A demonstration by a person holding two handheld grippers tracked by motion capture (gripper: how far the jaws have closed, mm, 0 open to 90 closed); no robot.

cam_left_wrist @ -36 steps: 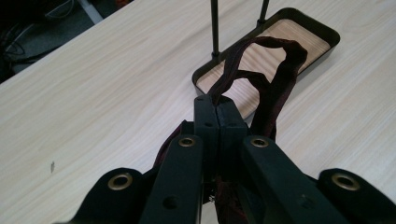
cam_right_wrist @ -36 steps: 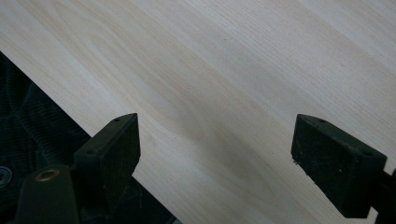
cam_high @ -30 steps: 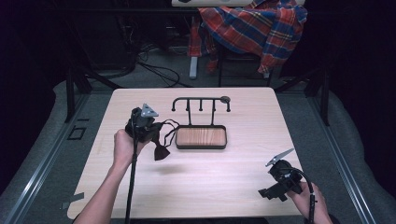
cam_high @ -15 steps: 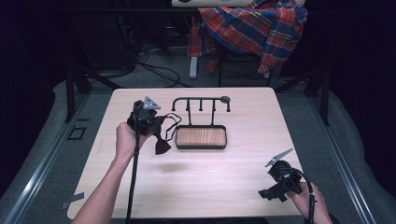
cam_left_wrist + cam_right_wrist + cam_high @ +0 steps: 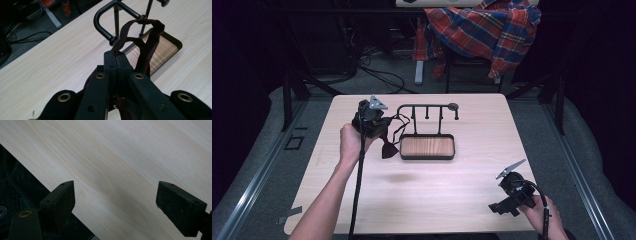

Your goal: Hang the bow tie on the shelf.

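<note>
My left gripper (image 5: pixel 381 129) is shut on the thin strap (image 5: pixel 147 42) of a dark maroon bow tie (image 5: pixel 389 149), which hangs below it above the table. The strap's loop rises just in front of the curved left end of a black metal hanger rack (image 5: pixel 105 30). That rack (image 5: pixel 427 106) stands over a wooden tray (image 5: pixel 427 147) with a black rim. My right gripper (image 5: pixel 502 206) rests near the table's front right corner, held by a hand. Its jaws (image 5: pixel 115 202) stand wide open over bare wood with nothing between them.
The light wooden table (image 5: pixel 437 190) has free room in front of the tray. A plaid shirt (image 5: pixel 482 30) hangs over a chair behind the table. Cables (image 5: pixel 377 75) lie on the floor at the back left. The near table edge (image 5: pixel 37 177) runs close to my right jaws.
My left gripper has risen and moved toward the rack's left end, carrying the bow tie with it. The right gripper has stayed in place.
</note>
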